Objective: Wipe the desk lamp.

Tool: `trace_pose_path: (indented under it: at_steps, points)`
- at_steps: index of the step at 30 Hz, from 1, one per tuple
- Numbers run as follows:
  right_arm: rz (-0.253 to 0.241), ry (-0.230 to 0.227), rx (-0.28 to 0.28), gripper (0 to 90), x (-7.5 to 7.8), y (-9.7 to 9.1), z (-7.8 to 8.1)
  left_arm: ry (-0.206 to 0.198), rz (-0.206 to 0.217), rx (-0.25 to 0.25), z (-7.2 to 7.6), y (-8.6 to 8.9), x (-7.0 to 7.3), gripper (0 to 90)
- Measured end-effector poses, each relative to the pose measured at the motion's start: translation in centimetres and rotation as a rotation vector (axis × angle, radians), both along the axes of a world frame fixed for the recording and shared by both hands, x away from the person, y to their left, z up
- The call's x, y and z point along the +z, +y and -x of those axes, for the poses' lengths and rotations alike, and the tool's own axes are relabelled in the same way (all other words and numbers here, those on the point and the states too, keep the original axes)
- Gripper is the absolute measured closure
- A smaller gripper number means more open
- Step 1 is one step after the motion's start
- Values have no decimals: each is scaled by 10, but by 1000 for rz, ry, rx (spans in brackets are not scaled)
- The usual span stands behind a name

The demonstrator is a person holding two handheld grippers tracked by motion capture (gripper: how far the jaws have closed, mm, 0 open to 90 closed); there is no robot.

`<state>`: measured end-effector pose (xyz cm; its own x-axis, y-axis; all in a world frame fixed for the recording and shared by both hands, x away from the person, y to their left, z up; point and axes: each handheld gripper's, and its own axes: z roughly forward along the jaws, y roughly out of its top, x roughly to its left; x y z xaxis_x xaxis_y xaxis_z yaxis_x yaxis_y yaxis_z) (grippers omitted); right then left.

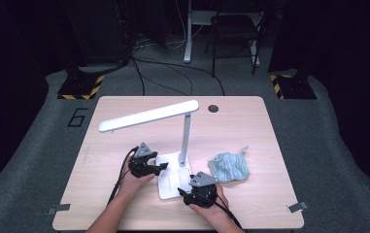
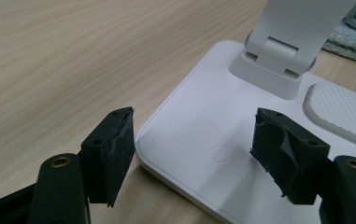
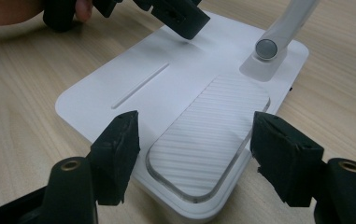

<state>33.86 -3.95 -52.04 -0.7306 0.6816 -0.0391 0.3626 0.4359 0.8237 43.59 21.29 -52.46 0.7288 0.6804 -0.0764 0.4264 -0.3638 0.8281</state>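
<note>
Both grippers' jaws wide and empty, left gripper (image 1: 162,167) and right gripper (image 1: 182,193) low over the lamp base (image 1: 170,187).

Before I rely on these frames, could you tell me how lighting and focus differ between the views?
High view: lit table, surroundings nearly black. Left gripper view: lamp base sharp, cloth soft. Right gripper view: ribbed pad crisp, left gripper blurred.

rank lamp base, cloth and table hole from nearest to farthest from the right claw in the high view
1. Lamp base: right beside the right claw, on its left.
2. Cloth: up and to its right, on the table.
3. Table hole: near the far edge.
</note>
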Motion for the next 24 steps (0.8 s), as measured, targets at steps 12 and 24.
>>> trace_pose_path:
  at_steps: [12, 24]
  points:
    - [-15, 30, -39, 429, 1, -20, -3, 48, 23, 15, -2, -6, -1, 317]
    - [-38, 54, -125, 460, 1, -37, -5, 43, -13, -46, 4, -10, 1, 327]
